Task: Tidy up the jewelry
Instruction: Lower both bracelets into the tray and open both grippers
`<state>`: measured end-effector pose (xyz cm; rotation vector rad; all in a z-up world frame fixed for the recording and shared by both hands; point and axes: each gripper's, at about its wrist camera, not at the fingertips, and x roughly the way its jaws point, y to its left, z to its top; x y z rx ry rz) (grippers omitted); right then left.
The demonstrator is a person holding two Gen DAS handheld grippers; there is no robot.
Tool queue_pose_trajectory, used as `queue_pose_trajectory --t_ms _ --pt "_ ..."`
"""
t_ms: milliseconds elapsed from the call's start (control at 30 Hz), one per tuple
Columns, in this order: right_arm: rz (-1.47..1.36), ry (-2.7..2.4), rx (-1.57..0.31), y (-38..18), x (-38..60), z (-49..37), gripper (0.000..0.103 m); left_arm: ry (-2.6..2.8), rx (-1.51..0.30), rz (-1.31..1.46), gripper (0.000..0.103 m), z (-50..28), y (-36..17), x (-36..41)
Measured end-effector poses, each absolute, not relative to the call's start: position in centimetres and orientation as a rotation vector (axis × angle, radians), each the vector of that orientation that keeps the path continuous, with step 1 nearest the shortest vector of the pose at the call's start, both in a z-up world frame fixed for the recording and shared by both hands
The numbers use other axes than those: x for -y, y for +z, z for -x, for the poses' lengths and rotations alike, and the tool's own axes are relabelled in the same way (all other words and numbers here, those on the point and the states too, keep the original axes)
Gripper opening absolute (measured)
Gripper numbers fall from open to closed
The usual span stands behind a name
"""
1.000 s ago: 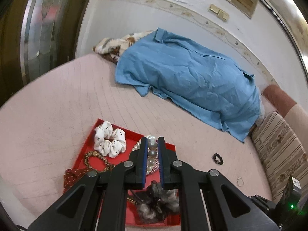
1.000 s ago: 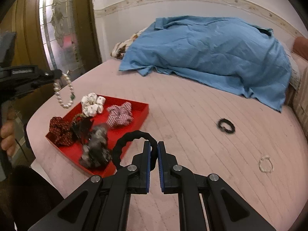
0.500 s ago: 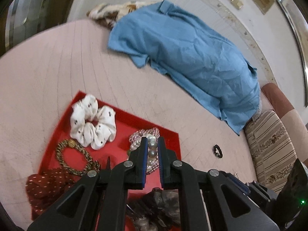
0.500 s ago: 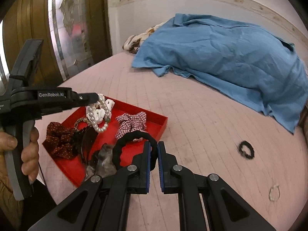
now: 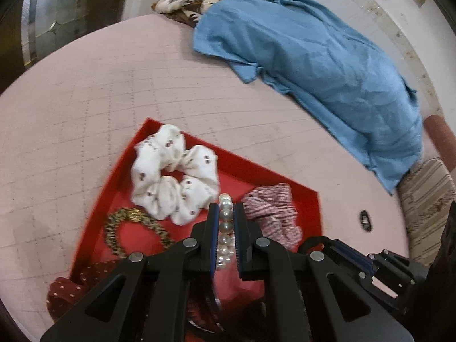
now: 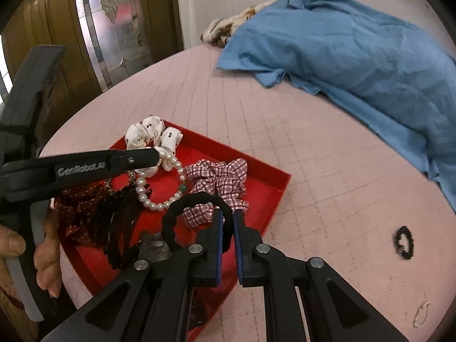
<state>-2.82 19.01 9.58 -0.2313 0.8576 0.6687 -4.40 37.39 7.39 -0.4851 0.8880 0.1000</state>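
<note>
Right wrist alone shows pearl bracelet's green bead.

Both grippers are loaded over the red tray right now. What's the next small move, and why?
Probably open the left gripper a little to let go of the pearl bracelet. The loop already hangs low over the red tray, in the open patch between the white scrunchie and the plaid scrunchie. The right gripper, shut on the black hair tie, can follow.
</note>
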Motion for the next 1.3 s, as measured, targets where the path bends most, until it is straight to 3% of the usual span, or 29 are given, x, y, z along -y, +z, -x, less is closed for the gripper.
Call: queue_pose_trajectory --t_ms 367,500,600,667,733,867,1000,1133,1300 --pt "0.253 0.643 -0.921 7.6 -20.4 1.4 0.009 0.106 -0.868 0.476 0.01 5.1 7.7 -37.4" --pt "0.278 0.65 -0.91 7.5 -20.7 2.1 0.009 0.119 -0.841 0.475 0.036 5.6 8.1 -37.5" --pt "0.281 0.653 -0.906 7.7 -20.9 2.5 0.01 0.121 -0.81 0.481 0.043 6.0 8.6 -37.6" --pt "0.273 0.65 -0.905 7.7 -20.9 2.5 0.027 0.121 -0.795 0.486 0.047 6.3 8.9 -37.8" --pt "0.266 0.643 -0.897 8.0 -20.7 2.7 0.034 0.128 -0.787 0.484 0.048 6.5 9.1 -37.9" --pt "0.264 0.639 -0.887 8.6 -20.4 3.0 0.035 0.145 -0.779 0.47 0.049 7.0 9.3 -37.9" --pt "0.262 0.623 -0.861 9.5 -19.6 3.8 0.048 0.192 -0.762 0.424 0.051 7.4 9.7 -37.6" --pt "0.243 0.61 -0.842 10.5 -18.1 4.6 0.051 0.257 -0.728 0.341 0.06 8.0 10.3 -37.0" --pt "0.222 0.583 -0.833 11.0 -16.1 5.7 0.056 0.305 -0.703 0.229 0.063 8.6 10.7 -35.7"
